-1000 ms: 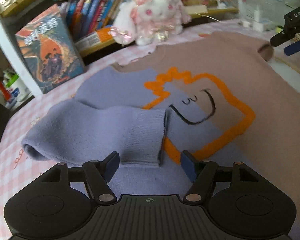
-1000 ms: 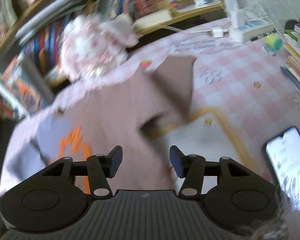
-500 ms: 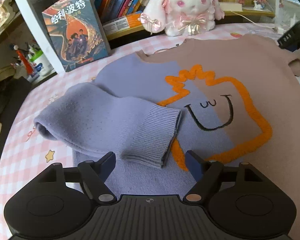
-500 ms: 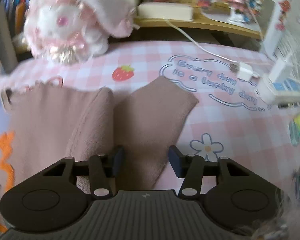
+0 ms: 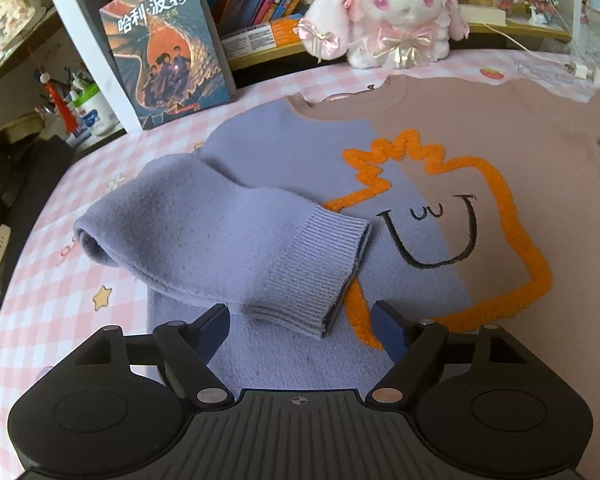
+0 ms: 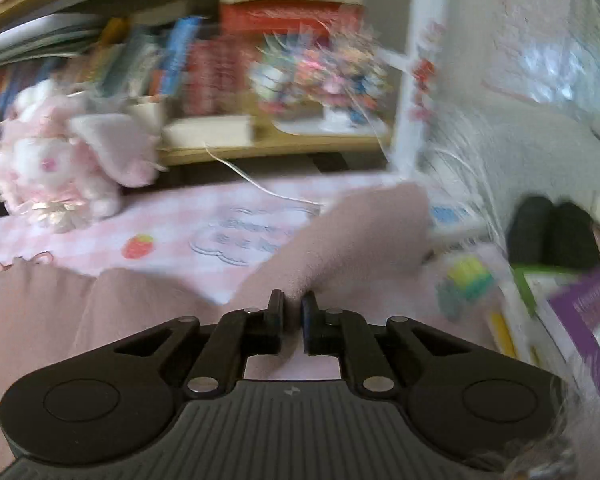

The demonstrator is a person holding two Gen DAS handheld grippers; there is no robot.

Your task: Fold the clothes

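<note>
One sleeve down: purple sleeve [image 5: 228, 248] lies folded across the sweater [image 5: 480, 152], frame centre. Left gripper [image 5: 300, 330] gapes empty; right gripper [image 6: 292, 312] pinches the pink sleeve [image 6: 352, 240], unfolded yet.

Daylit bookshelf [image 5: 260, 8] packed with books behind a pink checked tablecloth [image 5: 60, 280].
</note>
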